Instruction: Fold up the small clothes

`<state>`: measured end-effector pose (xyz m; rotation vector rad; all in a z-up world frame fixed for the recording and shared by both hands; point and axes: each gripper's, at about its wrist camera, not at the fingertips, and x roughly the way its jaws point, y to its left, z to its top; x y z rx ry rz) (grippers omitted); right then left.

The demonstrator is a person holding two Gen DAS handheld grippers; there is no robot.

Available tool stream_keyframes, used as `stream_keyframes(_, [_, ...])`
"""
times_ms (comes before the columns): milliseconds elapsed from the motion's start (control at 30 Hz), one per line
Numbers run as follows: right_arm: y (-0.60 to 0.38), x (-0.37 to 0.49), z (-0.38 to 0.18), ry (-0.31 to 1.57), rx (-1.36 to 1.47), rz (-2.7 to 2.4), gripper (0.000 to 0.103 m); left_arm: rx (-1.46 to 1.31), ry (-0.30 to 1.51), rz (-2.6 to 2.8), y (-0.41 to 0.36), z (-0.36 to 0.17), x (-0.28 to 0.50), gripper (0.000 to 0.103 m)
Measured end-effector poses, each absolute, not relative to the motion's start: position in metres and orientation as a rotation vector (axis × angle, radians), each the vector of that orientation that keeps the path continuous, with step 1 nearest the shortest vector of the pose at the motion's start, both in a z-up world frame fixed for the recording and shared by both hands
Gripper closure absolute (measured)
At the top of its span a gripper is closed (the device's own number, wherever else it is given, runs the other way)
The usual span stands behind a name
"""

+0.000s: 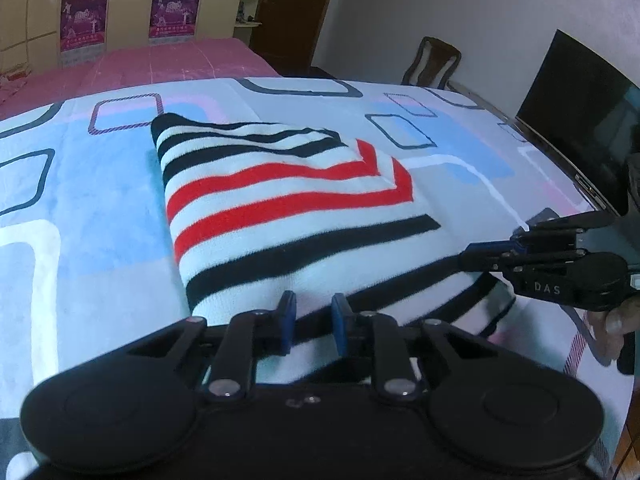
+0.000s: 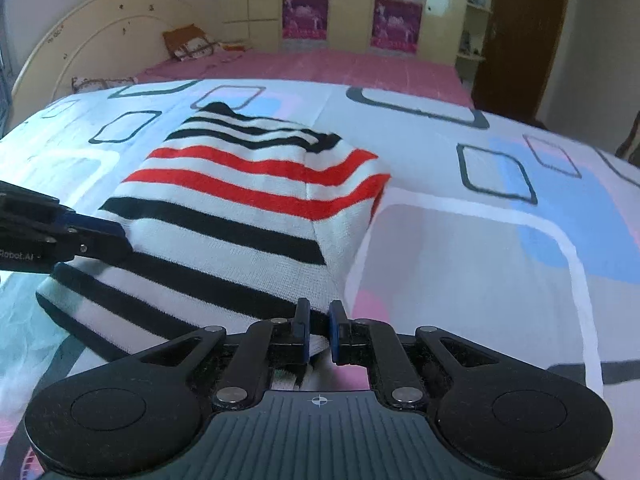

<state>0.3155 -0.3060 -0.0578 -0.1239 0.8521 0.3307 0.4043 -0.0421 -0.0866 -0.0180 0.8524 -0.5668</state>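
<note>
A white knit sweater [image 1: 288, 200] with black and red stripes lies folded on the bed, its far part doubled over. In the left wrist view my left gripper [image 1: 314, 316] holds the sweater's near edge, with cloth between its blue pads. My right gripper [image 1: 480, 256] comes in from the right at the same edge. In the right wrist view the sweater [image 2: 240, 200] fills the middle. There my right gripper [image 2: 319, 328] is shut on the near corner of the hem, and my left gripper [image 2: 120, 238] pinches the edge at the far left. The near hem is lifted slightly off the sheet.
The sweater rests on a light sheet [image 1: 80, 200] with blue, pink and dark square outlines, laid over a pink bedcover [image 1: 180, 60]. A dark television [image 1: 580, 120] and a chair [image 1: 432, 60] stand at the right. A headboard [image 2: 80, 40] and pillow [image 2: 192, 44] are at the far left.
</note>
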Motion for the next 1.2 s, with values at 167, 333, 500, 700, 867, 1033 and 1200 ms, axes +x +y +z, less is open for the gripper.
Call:
stream_keyframes(167, [-0.314,0.308,-0.061,0.907,-0.067,0.32,0.094,-0.04,0.874,-0.56,-0.032,-0.09,0.392,0.083])
stream_keyframes(333, [-0.308,0.308,-0.059,0.918,-0.077,0.298,0.094,-0.062,0.878,-0.557,-0.025,-0.093,0.39,0.083])
stream_keyframes(500, [-0.303,0.306,-0.051,0.912,-0.09,0.257,0.094,-0.049,0.873,-0.557,-0.026,-0.091,0.387,0.083])
stream_keyframes(700, [-0.29,0.288,-0.029,0.8,-0.056,0.259,0.094,-0.054,0.873,-0.561,-0.025,-0.093,0.386,0.083])
stream_keyframes(867, [-0.285,0.291,-0.065,0.895,-0.071,0.231,0.094,-0.039,0.876,-0.567,-0.026,-0.094,0.385,0.083])
stream_keyframes(1033, [-0.292,0.291,-0.066,0.896,0.002,0.196,0.094,-0.015,0.877,-0.571,-0.026,-0.094,0.384,0.083])
stream_keyframes(1200, [-0.286,0.292,-0.064,0.899,-0.019,0.175,0.094,-0.003,0.876,-0.586,-0.024,-0.095,0.384,0.083])
